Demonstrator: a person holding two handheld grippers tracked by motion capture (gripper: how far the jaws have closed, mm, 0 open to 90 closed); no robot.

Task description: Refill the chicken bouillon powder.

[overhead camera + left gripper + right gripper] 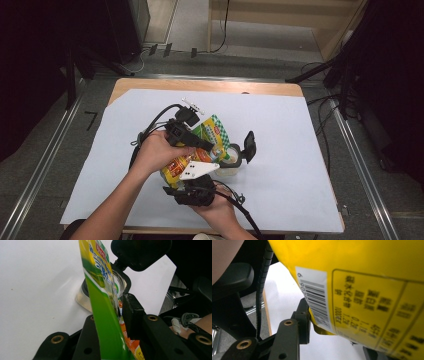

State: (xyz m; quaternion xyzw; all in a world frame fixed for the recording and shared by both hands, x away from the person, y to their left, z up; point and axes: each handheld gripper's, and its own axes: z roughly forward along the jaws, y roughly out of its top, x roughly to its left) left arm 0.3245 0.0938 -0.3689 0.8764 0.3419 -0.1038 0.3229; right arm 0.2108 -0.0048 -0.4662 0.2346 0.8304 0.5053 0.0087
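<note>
While both my hands meet over the middle of the white sheet, the snack pouch hangs between them: green-and-white check at its top, yellow and orange lower down, a barcode and a printed table on its yellow back. My left hand reaches in from the left, its left gripper lying across the pouch's upper part, jaws clenched on the green edge. My right hand sits near the table's front edge, wrist bent upward; its right gripper has the yellow lower end between its jaws, but I cannot tell whether they press. Just right of the pouch stands a clear jar, black flip lid upright.
</note>
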